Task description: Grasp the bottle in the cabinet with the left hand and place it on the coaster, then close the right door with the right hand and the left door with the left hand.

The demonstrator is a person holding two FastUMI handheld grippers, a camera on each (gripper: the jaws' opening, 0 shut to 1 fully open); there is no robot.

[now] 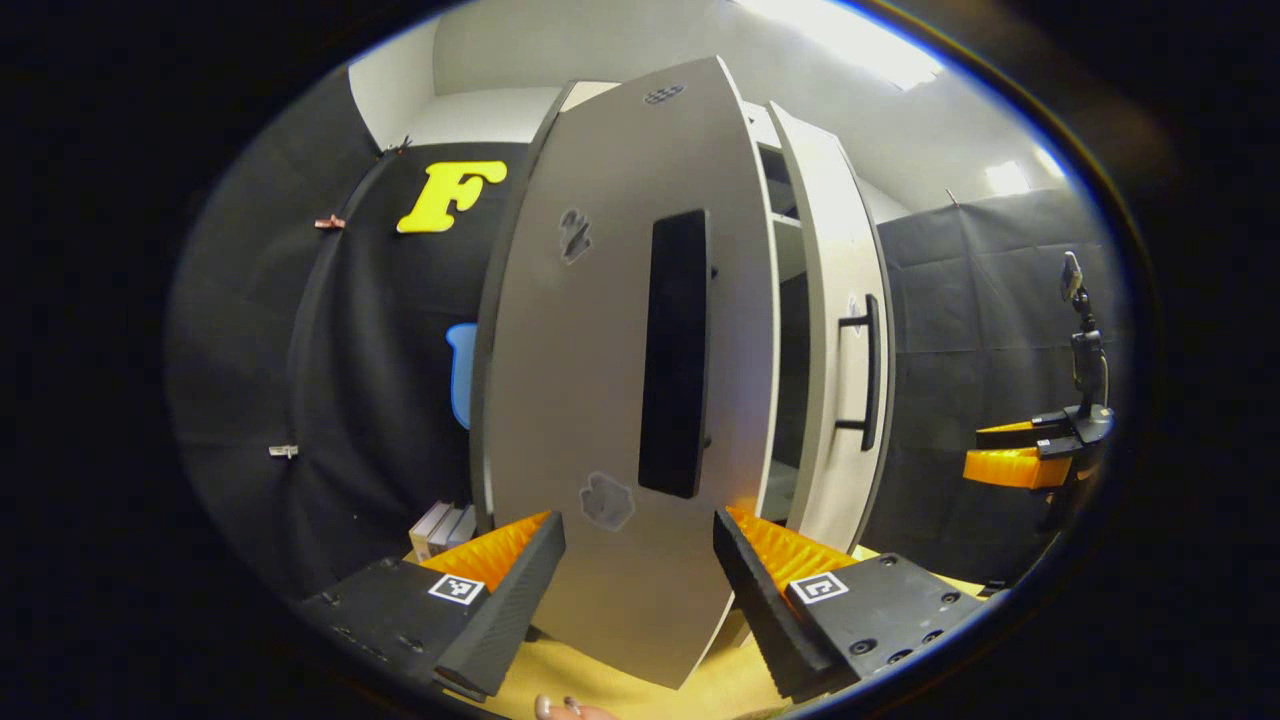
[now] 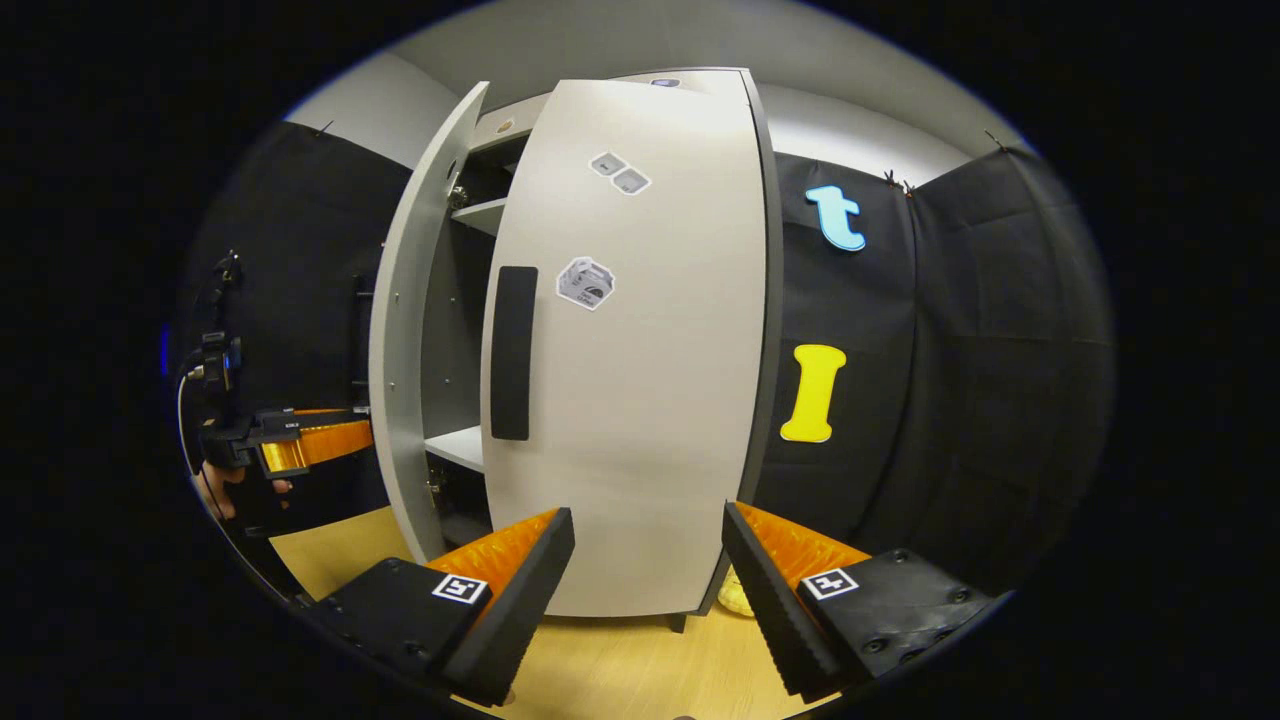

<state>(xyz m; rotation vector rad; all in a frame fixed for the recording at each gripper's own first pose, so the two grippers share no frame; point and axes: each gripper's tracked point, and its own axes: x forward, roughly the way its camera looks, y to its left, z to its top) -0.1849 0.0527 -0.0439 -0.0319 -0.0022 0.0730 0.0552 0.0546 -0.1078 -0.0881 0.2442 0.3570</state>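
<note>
Presently facing the cabinet point(image 2: 620, 340): left gripper point(image 1: 638, 590) jaws spread wide before the left door point(image 1: 610, 380), holding nothing; right gripper point(image 2: 648, 590) likewise wide before the right door point(image 2: 640, 350). Both doors ajar. Bottle's whereabouts cannot be told.

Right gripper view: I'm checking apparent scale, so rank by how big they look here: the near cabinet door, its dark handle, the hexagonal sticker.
1. Cabinet door, largest by far.
2. Handle.
3. Hexagonal sticker, smallest.
</note>
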